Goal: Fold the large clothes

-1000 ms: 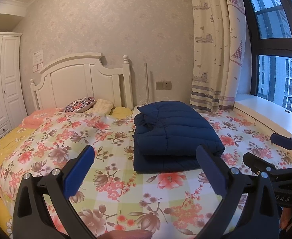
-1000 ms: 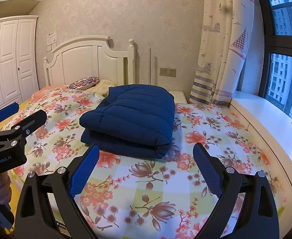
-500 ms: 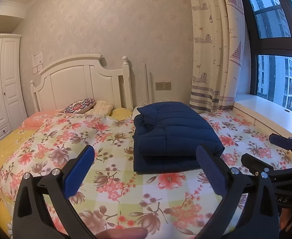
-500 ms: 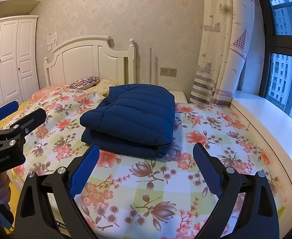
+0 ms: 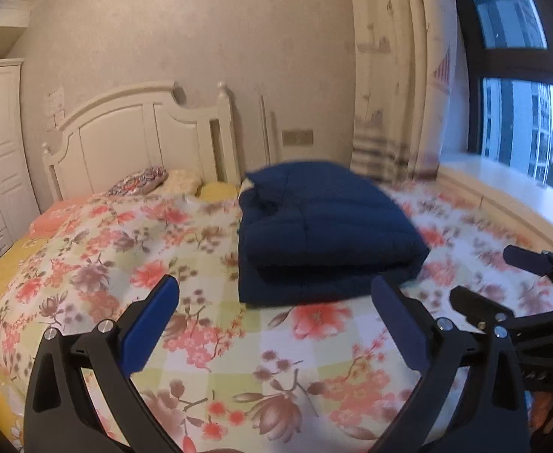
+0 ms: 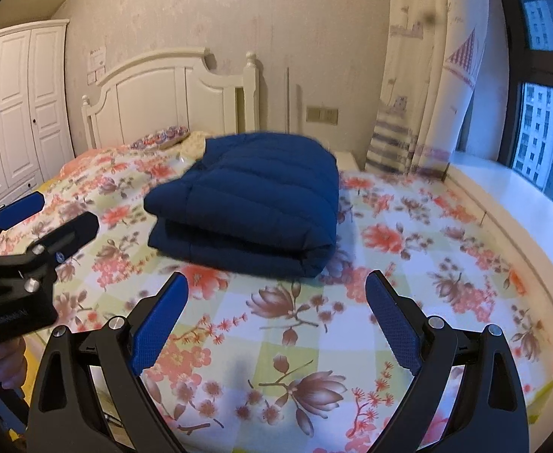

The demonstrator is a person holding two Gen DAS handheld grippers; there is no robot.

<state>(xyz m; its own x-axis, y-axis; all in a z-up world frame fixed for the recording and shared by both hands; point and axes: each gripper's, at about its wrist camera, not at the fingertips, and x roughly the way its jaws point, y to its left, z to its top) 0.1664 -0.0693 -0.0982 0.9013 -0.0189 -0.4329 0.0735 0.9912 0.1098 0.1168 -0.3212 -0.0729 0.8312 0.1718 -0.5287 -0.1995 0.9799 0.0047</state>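
Note:
A navy blue puffer jacket (image 5: 321, 226) lies folded into a thick rectangle on the floral bedspread (image 5: 133, 249); it also shows in the right wrist view (image 6: 254, 204). My left gripper (image 5: 276, 321) is open and empty, held above the bed short of the jacket. My right gripper (image 6: 276, 321) is open and empty, also short of the jacket. Each gripper shows in the other's view: the right one (image 5: 503, 275) at the right edge, the left one (image 6: 46, 215) at the left edge.
A white headboard (image 5: 137, 139) and pillows (image 5: 144, 185) are at the bed's far end. A white wardrobe (image 6: 16, 113) stands at the left. A curtain (image 6: 427, 87) and a window sill (image 6: 521, 207) run along the right side.
Both views are now blurred and shifted slightly; the grippers have moved a little. The jacket lies as before. Both grippers stay open.

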